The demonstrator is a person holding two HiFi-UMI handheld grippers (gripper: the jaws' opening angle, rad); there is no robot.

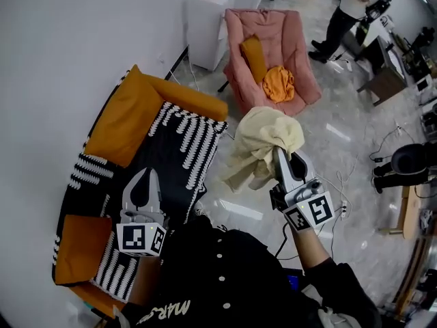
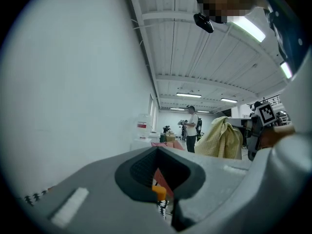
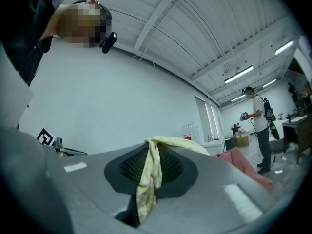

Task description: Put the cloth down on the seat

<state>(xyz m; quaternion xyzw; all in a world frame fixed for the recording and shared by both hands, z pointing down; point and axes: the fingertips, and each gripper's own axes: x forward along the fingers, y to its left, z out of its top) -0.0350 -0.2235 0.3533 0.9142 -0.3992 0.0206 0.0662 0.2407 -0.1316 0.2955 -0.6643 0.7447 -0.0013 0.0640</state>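
Observation:
A pale yellow cloth (image 1: pixel 263 145) hangs bunched in the air over the floor, pinched at its top by my right gripper (image 1: pixel 278 150), which is shut on it. In the right gripper view a strip of that cloth (image 3: pixel 148 177) runs down between the closed jaws. My left gripper (image 1: pixel 143 185) is shut with nothing in it, held above the black-and-white patterned seat (image 1: pixel 174 152) of the orange sofa. From the left gripper view the hanging cloth (image 2: pixel 222 138) shows to the right. A pink armchair (image 1: pixel 270 60) stands beyond, with an orange cloth (image 1: pixel 278 84) on its seat.
The orange sofa (image 1: pixel 126 118) stands against the white wall at left. A white cabinet (image 1: pixel 208 26) is beside the pink armchair. A person (image 1: pixel 351 9) stands at the far right near desks and equipment. Cables lie on the glossy floor (image 1: pixel 345 142).

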